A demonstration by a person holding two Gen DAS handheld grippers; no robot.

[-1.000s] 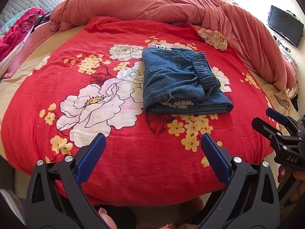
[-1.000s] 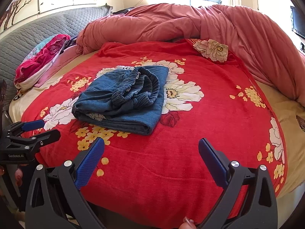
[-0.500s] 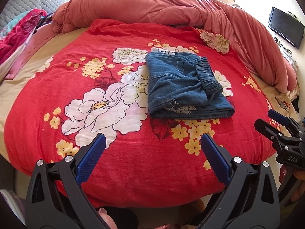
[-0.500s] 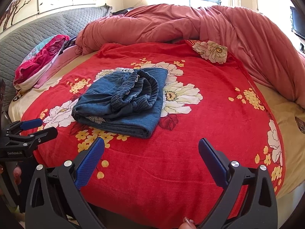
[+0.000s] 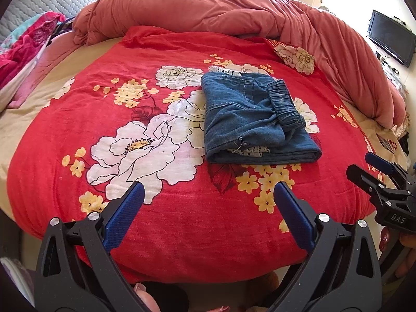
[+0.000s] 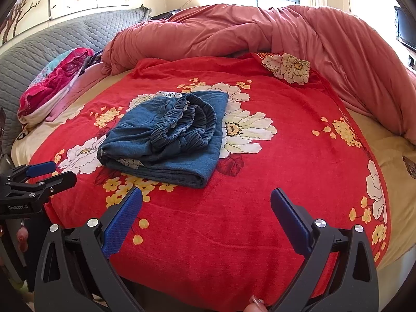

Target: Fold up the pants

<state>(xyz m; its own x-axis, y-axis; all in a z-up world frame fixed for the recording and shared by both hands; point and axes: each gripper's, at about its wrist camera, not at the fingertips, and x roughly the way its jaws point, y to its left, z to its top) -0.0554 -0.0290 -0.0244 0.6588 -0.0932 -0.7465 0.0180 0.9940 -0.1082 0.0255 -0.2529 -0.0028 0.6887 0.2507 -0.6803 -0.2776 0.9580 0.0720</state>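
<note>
The folded blue denim pants (image 5: 256,119) lie as a compact rectangular bundle on the red floral blanket (image 5: 161,208) that covers the bed, a little right of centre in the left wrist view and left of centre in the right wrist view (image 6: 166,135). Behind the blanket a rumpled pink duvet (image 5: 234,10) is heaped along the far side and curves down the right, and a pile of pink and teal clothes (image 6: 52,78) sits at the far left against the grey quilted headboard (image 6: 52,39); none of these touches the pants. The bundle's long axis runs away from the grippers, with the gathered elastic waistband (image 5: 284,101) on top toward the right and a folded edge facing the near side. The left gripper (image 5: 206,208) and the right gripper (image 6: 206,213) both stand wide open, holding nothing, hovering near the blanket's near edge, apart from the pants.
</note>
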